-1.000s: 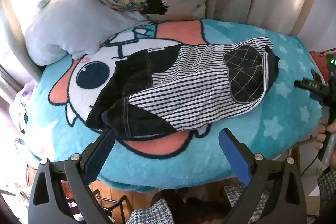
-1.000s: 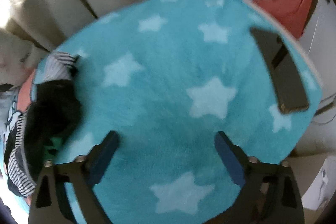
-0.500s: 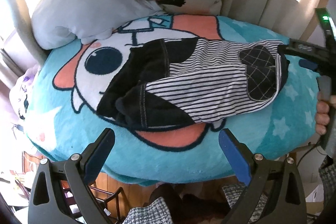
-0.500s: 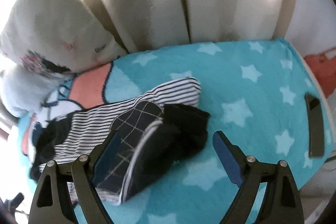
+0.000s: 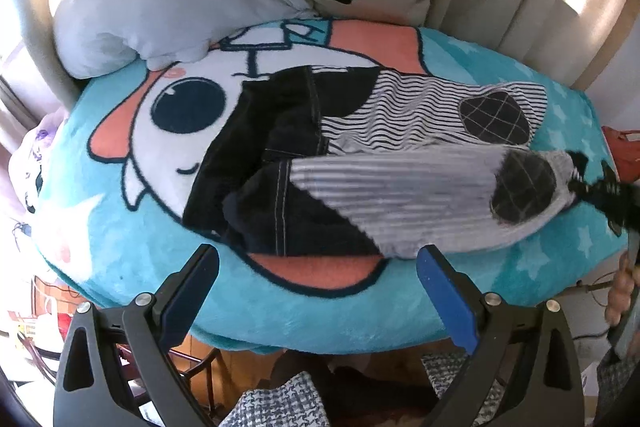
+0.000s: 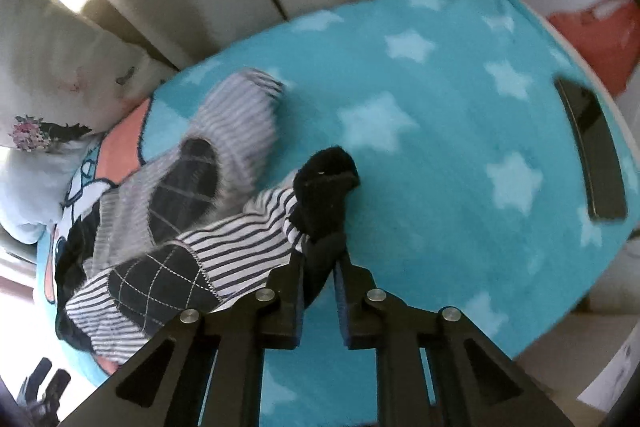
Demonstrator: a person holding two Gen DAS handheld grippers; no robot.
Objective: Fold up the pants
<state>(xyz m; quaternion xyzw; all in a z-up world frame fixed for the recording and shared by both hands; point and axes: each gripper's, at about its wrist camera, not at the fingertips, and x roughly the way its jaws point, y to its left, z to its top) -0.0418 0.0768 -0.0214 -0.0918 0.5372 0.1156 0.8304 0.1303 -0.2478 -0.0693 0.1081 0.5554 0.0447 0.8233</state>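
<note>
Right gripper [image 6: 318,271] jaws had just been closing and were clamped on the dark cuff [image 6: 326,183] of one leg of the pants [image 5: 360,163], fabric bunched between them. Left gripper [image 5: 318,293] jaws stood wide apart, nothing between them, hanging over the near edge of the blue cartoon blanket [image 5: 132,247].

Pants lay across the middle of the blanket on the bed, dark waist end toward 9 o'clock in the left wrist view, striped legs with checked knee patches running toward 3 o'clock. Near leg was blurred and looked partly raised at its cuff end; far leg lay flat.

Step in hand, as judged: carrying the near leg over to line it up with the far leg, or bringing the cuffs toward the waist. To do it well, right grip should hold both layers of the cuff, lift just clear of the blanket, move smoothly so the stripes don't twist. Left gripper likely needs to pin or pinch the waist near 7 o'clock so the whole garment doesn't drag. Plush blanket may snag. A dark phone [image 6: 592,155] lay near the blanket's 3 o'clock edge in the right wrist view, well apart from the pants.
</note>
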